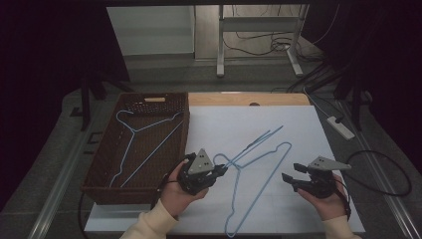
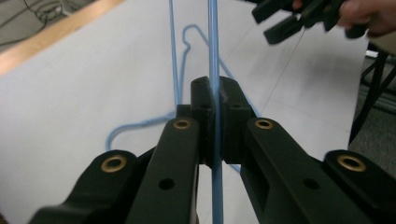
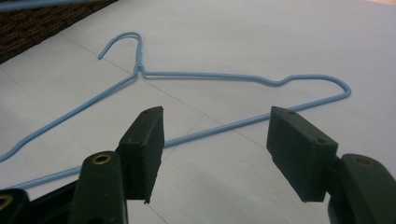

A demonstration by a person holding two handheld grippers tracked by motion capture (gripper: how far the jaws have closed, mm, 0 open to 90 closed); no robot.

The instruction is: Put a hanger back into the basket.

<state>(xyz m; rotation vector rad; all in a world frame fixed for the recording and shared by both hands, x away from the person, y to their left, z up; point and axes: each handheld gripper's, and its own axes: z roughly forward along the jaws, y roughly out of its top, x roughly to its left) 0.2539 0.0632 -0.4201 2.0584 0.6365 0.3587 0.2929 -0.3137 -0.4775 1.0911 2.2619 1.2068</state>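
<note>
left hand-held gripper (image 1: 222, 170) clenching on a blue hanger (image 2: 213, 56), likely lifting it toward the basket (image 1: 107, 164) | right hand-held gripper (image 1: 289, 178) released, jaws standing wide over the flat hanger (image 3: 243, 79) on the bench (image 1: 298, 124) | far left: one hanger (image 1: 144, 144) lying in the basket | count: hangers 3, basket 1, grippers 2

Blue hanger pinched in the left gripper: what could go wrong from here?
1. The left gripper pinches only one thin wire of the raised hanger, so it could swivel or slip between the fingers.
2. A second hanger lies on the white sheet right beneath; the two might snag as the raised one moves.
3. The right gripper is open and holds nothing, so nothing steadies the free end.
</note>
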